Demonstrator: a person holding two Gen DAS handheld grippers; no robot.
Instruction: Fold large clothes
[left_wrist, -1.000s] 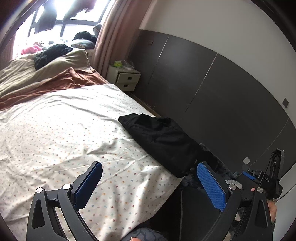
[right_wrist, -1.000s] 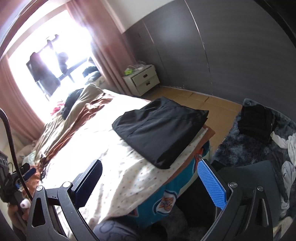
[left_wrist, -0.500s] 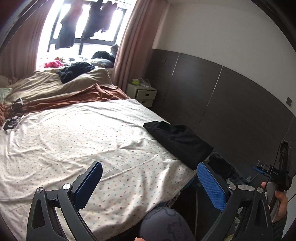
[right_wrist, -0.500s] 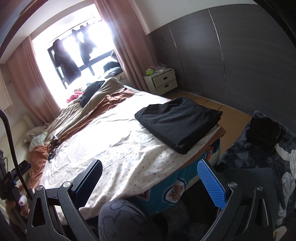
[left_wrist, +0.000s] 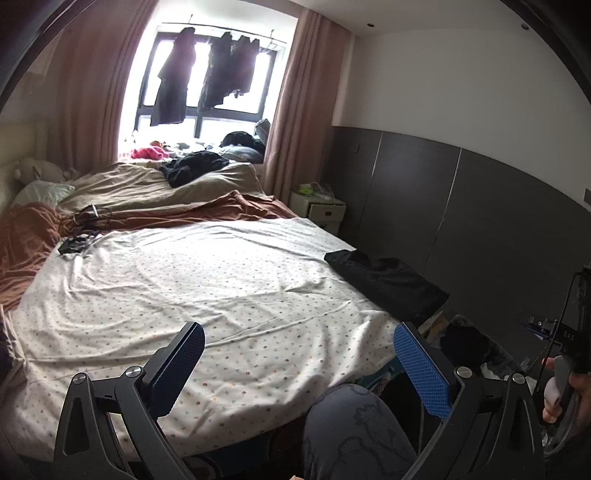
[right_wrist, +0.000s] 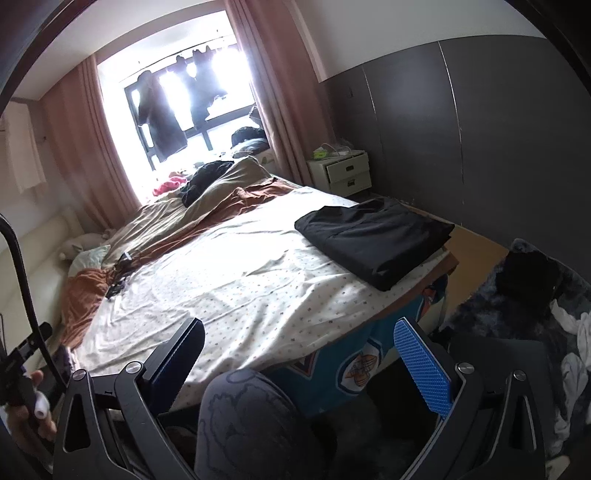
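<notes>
A folded black garment (right_wrist: 376, 236) lies on the right corner of the bed, on the dotted white sheet (right_wrist: 258, 280). It also shows in the left wrist view (left_wrist: 388, 277) at the bed's right edge. My left gripper (left_wrist: 295, 354) is open and empty, held back from the bed's front edge. My right gripper (right_wrist: 299, 350) is open and empty, also back from the bed, well short of the garment. My knee in grey trousers (right_wrist: 251, 417) shows between the fingers.
Brown and beige duvets (left_wrist: 155, 199) are bunched at the bed's far side, with dark clothes (left_wrist: 195, 166) on top. A white nightstand (right_wrist: 343, 173) stands by the dark wall. More clothes (right_wrist: 528, 280) lie on a dark rug to the right. Garments hang at the window (left_wrist: 207, 81).
Both grippers have pulled back and tilted up from the bed. The folded garment now looks farther and smaller, and the window has come into view. Both stay open.
</notes>
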